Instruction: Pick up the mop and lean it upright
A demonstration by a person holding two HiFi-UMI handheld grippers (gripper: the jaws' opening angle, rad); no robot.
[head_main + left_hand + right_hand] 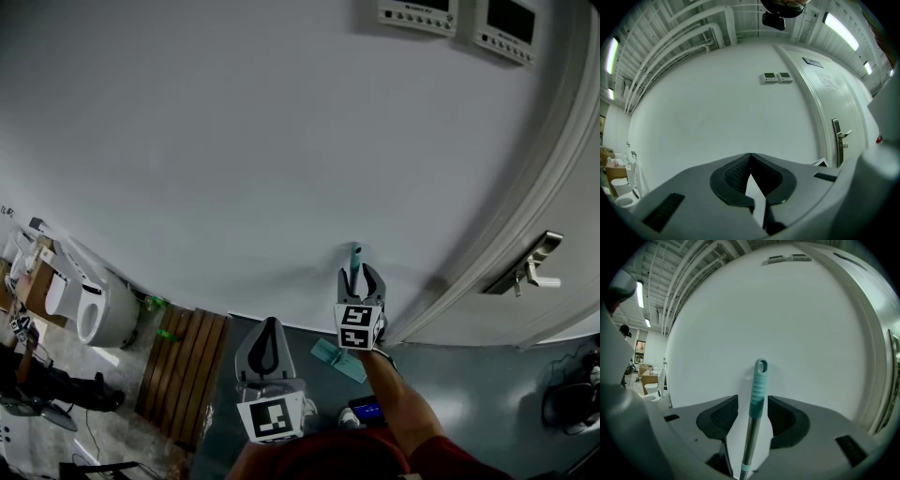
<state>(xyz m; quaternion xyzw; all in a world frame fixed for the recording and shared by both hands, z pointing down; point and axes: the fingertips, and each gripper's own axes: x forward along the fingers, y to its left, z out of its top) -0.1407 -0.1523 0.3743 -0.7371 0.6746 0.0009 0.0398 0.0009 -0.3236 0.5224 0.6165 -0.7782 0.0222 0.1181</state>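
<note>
The mop stands upright with its teal-capped metal handle (355,255) (757,399) against the white wall (281,141). Its teal head (337,359) lies on the dark floor below. My right gripper (360,279) (752,409) is open around the handle just under the teal grip. A thin gap shows on each side between the handle and the pads (724,416). My left gripper (270,325) (750,155) hangs to the left of the mop, pointing at the bare wall. It is shut, tips meeting, with nothing in it.
A white door with a metal lever handle (532,267) stands just right of the mop. White toilets (94,314) and a wooden slatted platform (183,370) are at the lower left. Two control panels (417,14) hang high on the wall. Cables (572,398) lie at the lower right.
</note>
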